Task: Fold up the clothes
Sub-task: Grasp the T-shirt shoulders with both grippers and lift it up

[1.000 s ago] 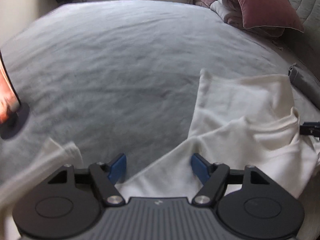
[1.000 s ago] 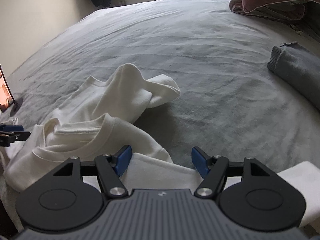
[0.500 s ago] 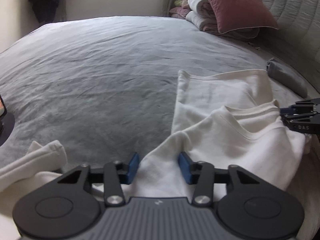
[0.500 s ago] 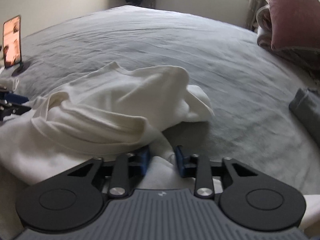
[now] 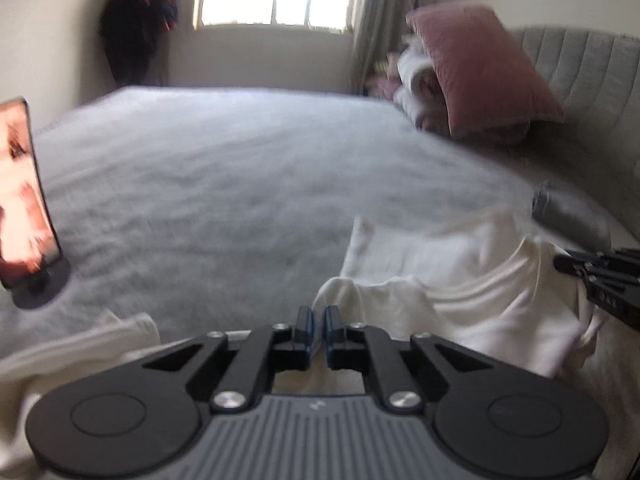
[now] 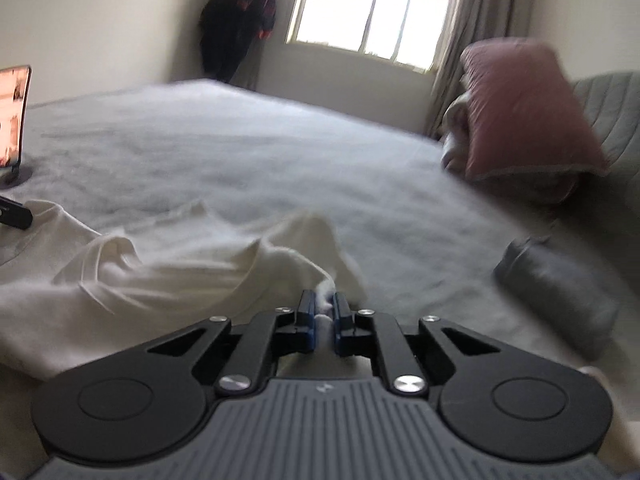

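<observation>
A cream white sweatshirt [image 5: 460, 292] lies bunched on the grey bed [image 5: 224, 184], its collar showing toward the right. My left gripper [image 5: 316, 320] is shut on a fold of its fabric near one shoulder. In the right wrist view the same sweatshirt [image 6: 172, 280] spreads to the left, and my right gripper [image 6: 324, 306] is shut on a pinch of its cloth. The right gripper's black tip [image 5: 592, 272] shows at the right edge of the left wrist view. The left gripper's tip [image 6: 14, 212] pokes in at the far left of the right wrist view.
A phone on a round stand [image 5: 22, 204] is upright at the left of the bed. A folded grey garment [image 6: 560, 284] lies to the right. A pink pillow [image 5: 480, 68] and stacked bedding lean on the grey headboard [image 5: 580, 80]. A window [image 6: 372, 4] is beyond.
Both grippers went from open to shut on the sweatshirt's fabric. Both cameras tilted upward, bringing the window and walls into view, and the cloth has risen with them.
</observation>
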The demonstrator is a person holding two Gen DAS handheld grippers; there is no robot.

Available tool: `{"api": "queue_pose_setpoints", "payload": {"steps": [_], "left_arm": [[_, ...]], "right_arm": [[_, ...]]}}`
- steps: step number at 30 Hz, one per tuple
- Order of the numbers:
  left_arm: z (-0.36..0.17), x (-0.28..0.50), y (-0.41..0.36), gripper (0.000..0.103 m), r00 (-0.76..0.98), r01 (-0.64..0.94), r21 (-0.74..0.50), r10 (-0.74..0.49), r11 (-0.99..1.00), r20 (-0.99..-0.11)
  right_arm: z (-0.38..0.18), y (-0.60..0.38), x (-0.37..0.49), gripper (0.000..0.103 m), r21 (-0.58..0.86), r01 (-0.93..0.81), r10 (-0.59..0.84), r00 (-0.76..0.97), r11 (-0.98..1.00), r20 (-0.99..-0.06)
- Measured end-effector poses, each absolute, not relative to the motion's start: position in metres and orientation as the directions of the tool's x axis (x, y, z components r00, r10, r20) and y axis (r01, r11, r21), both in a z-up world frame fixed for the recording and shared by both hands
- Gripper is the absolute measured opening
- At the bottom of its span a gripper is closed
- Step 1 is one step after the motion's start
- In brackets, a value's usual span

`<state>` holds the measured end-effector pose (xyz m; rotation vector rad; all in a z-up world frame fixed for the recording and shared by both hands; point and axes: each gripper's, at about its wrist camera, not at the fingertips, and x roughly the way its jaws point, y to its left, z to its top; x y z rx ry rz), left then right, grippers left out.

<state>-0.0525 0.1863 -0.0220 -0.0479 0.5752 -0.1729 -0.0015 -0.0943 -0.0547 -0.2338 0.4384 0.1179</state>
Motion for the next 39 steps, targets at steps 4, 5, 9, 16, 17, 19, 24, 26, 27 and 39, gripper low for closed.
{"api": "queue_pose_setpoints", "payload": {"steps": [4, 5, 9, 16, 17, 19, 24, 26, 27, 39], "left_arm": [[-0.006, -0.062, 0.185, 0.006, 0.879, 0.107, -0.070, -0.128, 0.992, -0.459], [-0.001, -0.064, 0.184, 0.006, 0.890, 0.098, -0.066, -0.117, 0.993, -0.440], [0.020, -0.072, 0.183, 0.006, 0.926, 0.074, -0.067, -0.094, 0.995, -0.365], [0.057, -0.091, 0.175, 0.006, 0.957, 0.058, -0.081, -0.078, 0.995, -0.279], [0.064, -0.095, 0.173, 0.006, 0.962, 0.057, -0.078, -0.076, 0.995, -0.263], [0.079, -0.103, 0.170, 0.006, 0.971, 0.056, -0.073, -0.072, 0.996, -0.227], [0.121, -0.124, 0.167, 0.006, 0.988, 0.061, -0.064, -0.070, 0.996, -0.136], [0.138, -0.129, 0.163, 0.006, 0.993, 0.064, -0.054, -0.069, 0.997, -0.100], [0.146, -0.131, 0.161, 0.005, 0.994, 0.064, -0.049, -0.068, 0.997, -0.082], [0.235, -0.145, 0.131, 0.005, 0.993, 0.055, 0.016, -0.056, 0.998, 0.104]], "right_arm": [[-0.036, -0.097, -0.020, 0.010, -0.213, -0.124, 0.043, 0.936, 0.969, -0.348], [-0.032, -0.097, -0.024, 0.010, -0.217, -0.115, 0.038, 0.944, 0.969, -0.329], [-0.008, -0.098, -0.041, 0.009, -0.244, -0.072, 0.011, 0.970, 0.967, -0.242], [0.046, -0.103, -0.063, 0.008, -0.283, -0.026, -0.011, 0.992, 0.959, -0.126], [0.054, -0.104, -0.065, 0.008, -0.283, -0.017, -0.016, 0.993, 0.959, -0.114], [0.071, -0.106, -0.071, 0.008, -0.276, -0.001, -0.023, 0.996, 0.961, -0.082], [0.105, -0.114, -0.089, 0.008, -0.272, 0.046, -0.043, 0.999, 0.961, 0.015], [0.118, -0.117, -0.096, 0.008, -0.266, 0.062, -0.050, 0.997, 0.962, 0.053], [0.126, -0.118, -0.099, 0.008, -0.267, 0.069, -0.051, 0.996, 0.961, 0.071], [0.195, -0.134, -0.103, 0.008, -0.259, 0.174, -0.119, 0.970, 0.950, 0.213]]}}
